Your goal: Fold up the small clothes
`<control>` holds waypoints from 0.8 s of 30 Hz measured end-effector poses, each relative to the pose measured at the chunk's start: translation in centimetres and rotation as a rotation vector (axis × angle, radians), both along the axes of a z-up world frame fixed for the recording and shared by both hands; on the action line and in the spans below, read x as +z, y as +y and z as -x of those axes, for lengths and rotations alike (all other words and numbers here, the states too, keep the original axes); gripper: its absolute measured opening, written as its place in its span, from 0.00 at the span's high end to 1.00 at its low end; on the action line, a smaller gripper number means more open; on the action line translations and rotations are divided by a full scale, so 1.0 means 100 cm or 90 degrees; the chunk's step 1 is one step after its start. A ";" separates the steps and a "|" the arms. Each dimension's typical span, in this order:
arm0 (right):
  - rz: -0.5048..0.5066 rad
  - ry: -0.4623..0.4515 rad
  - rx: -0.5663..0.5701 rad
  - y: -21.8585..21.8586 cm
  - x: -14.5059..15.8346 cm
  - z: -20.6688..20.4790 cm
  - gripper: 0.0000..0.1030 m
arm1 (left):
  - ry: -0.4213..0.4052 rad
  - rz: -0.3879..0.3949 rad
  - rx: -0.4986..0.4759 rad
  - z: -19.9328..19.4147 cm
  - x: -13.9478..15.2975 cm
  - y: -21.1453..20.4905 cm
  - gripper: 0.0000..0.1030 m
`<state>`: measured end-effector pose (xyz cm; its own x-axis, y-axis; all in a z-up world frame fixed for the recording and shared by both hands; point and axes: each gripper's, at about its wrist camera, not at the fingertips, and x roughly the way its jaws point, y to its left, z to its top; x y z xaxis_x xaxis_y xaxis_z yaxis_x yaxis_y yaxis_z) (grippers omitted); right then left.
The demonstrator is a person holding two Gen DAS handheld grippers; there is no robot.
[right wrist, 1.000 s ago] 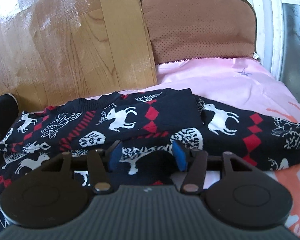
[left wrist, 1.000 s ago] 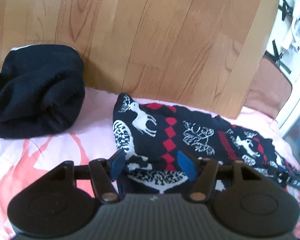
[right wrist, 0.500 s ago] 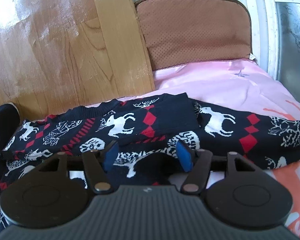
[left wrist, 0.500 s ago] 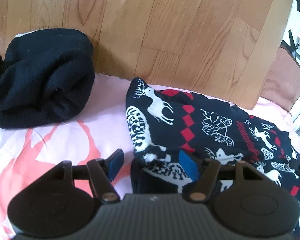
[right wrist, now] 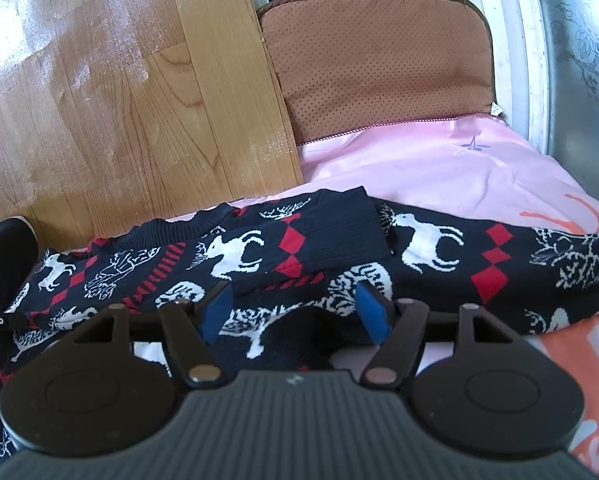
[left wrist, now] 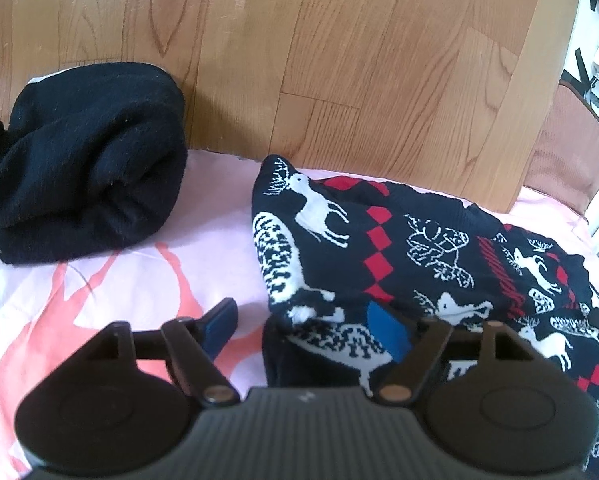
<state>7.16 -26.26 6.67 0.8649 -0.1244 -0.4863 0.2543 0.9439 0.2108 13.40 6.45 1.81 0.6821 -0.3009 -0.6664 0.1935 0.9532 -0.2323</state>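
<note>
Left wrist: left claw (left wrist: 305, 326) released, jaws just been opening, straddling the sweater (left wrist: 419, 248) edge on the pink bed (left wrist: 139, 276); black bundle (left wrist: 83, 160) apart. Right wrist: right claw (right wrist: 295, 312) released, jaws just been opening over sweater (right wrist: 283, 248), pads clear of knit.

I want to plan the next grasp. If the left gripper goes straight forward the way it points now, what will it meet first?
Most likely the reindeer sweater: its near-left edge lies just ahead of the open left gripper, with one finger already over it. Depth is hard to judge; the pink sheet lies underneath.
</note>
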 end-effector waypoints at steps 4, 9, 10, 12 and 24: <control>0.000 0.000 0.000 0.000 0.000 0.000 0.32 | 0.000 -0.003 -0.003 0.000 -0.001 -0.001 0.26; 0.000 -0.001 0.000 0.000 0.000 0.000 0.31 | 0.001 -0.001 -0.005 -0.001 -0.001 -0.001 0.24; 0.000 -0.001 0.000 0.000 0.000 0.000 0.31 | 0.001 -0.001 -0.006 -0.001 -0.001 -0.001 0.24; -0.001 -0.001 0.000 0.000 0.000 0.000 0.31 | 0.003 0.000 -0.008 -0.001 -0.002 -0.001 0.21; -0.001 -0.001 0.000 0.000 0.000 0.001 0.30 | 0.009 -0.007 -0.013 -0.002 -0.004 -0.002 0.03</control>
